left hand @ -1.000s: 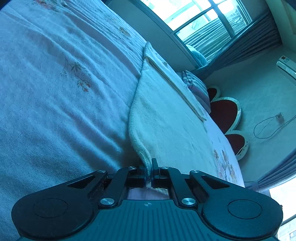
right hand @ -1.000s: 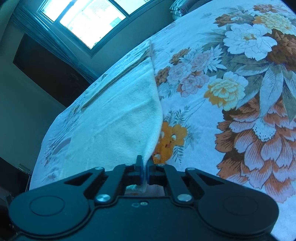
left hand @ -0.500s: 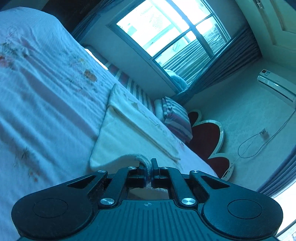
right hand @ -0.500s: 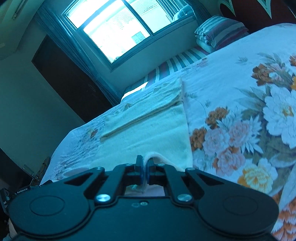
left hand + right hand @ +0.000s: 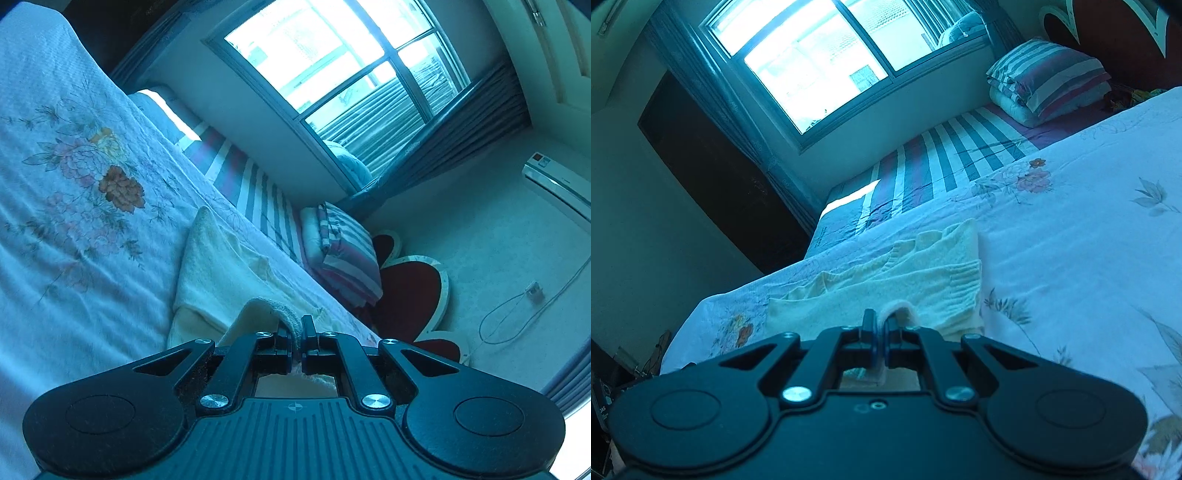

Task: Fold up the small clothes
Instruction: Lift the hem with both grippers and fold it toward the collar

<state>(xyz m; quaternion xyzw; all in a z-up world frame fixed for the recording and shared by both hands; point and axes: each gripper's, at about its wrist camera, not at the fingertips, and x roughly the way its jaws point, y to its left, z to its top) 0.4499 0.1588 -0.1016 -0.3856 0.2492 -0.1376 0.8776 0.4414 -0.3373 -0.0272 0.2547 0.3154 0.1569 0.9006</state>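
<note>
Left gripper (image 5: 298, 334) clamped on cream knit garment (image 5: 218, 273) edge, right gripper (image 5: 880, 326) clamped likewise, garment doubled over ahead on floral bedspread (image 5: 1089, 243), window (image 5: 812, 48) behind.

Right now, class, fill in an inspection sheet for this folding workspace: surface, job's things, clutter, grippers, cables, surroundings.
Surface: bed with floral sheet, lightly wrinkled.
Job's things: one cream knitted garment, partly folded, its near edge lifted off the bed.
Clutter: folded striped quilt near the head of the bed; nothing else seen on the sheet.
Grippers: left gripper and right gripper, each shut on the garment's near edge.
Cables: white cable looping down the wall from a socket.
Surroundings: bright window, dark curtains, air conditioner on the wall, red headboard.
</note>
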